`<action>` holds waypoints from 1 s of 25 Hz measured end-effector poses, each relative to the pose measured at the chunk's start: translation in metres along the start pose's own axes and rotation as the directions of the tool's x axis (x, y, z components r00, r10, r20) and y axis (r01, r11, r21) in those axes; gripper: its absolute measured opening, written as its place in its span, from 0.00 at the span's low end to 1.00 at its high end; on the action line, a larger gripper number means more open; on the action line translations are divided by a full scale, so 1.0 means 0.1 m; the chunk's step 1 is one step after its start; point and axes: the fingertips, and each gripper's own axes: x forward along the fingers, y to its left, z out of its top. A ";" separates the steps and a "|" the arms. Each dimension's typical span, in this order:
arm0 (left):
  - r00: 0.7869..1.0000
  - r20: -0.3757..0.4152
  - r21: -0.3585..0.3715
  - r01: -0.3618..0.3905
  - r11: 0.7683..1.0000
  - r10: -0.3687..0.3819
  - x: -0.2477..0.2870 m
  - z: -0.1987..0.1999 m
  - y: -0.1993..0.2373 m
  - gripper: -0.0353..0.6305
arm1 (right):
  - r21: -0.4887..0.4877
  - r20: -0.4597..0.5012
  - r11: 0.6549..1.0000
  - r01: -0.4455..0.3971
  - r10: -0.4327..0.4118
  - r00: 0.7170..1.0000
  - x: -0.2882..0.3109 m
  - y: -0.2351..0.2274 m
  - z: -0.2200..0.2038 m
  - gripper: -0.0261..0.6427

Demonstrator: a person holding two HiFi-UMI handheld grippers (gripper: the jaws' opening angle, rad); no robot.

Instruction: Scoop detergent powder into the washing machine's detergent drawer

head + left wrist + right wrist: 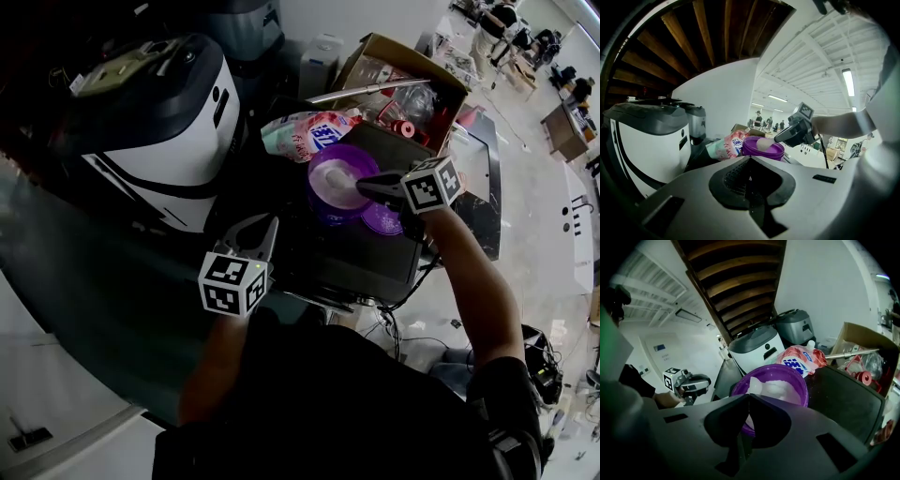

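Observation:
A purple tub (336, 178) of white detergent powder stands on a dark flat-topped unit (347, 253). My right gripper (367, 187) reaches over the tub's right rim and is shut on the handle of a pale scoop (757, 389), whose bowl sits in the powder (780, 389). From the left gripper view the scoop (762, 144) shows just above the tub's rim (761, 151). My left gripper (260, 234) hangs low and left of the tub, well short of it, its jaws together with nothing between them. No detergent drawer can be made out.
A pink detergent refill bag (309, 131) lies behind the tub. The tub's purple lid (382, 218) rests to its right. A white appliance with a dark lid (178, 122) stands at left. An open cardboard box (403, 84) of clutter sits behind at right.

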 end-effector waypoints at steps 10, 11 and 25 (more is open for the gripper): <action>0.995 -0.030 -0.010 -0.095 0.995 0.094 -0.02 -0.04 -0.03 0.06 | 0.002 0.124 1.000 -0.019 0.019 0.992 -0.14 -0.15 -0.09 0.07; 0.994 -0.037 -0.012 -0.106 0.994 0.106 -0.04 -0.05 -0.01 0.06 | 0.000 0.130 1.000 -0.018 0.018 0.991 -0.13 -0.15 -0.10 0.07; 0.995 0.004 0.002 -0.104 0.995 0.104 -0.26 0.09 0.22 0.06 | 0.096 0.276 0.995 -0.037 0.009 0.961 -0.25 0.00 0.08 0.07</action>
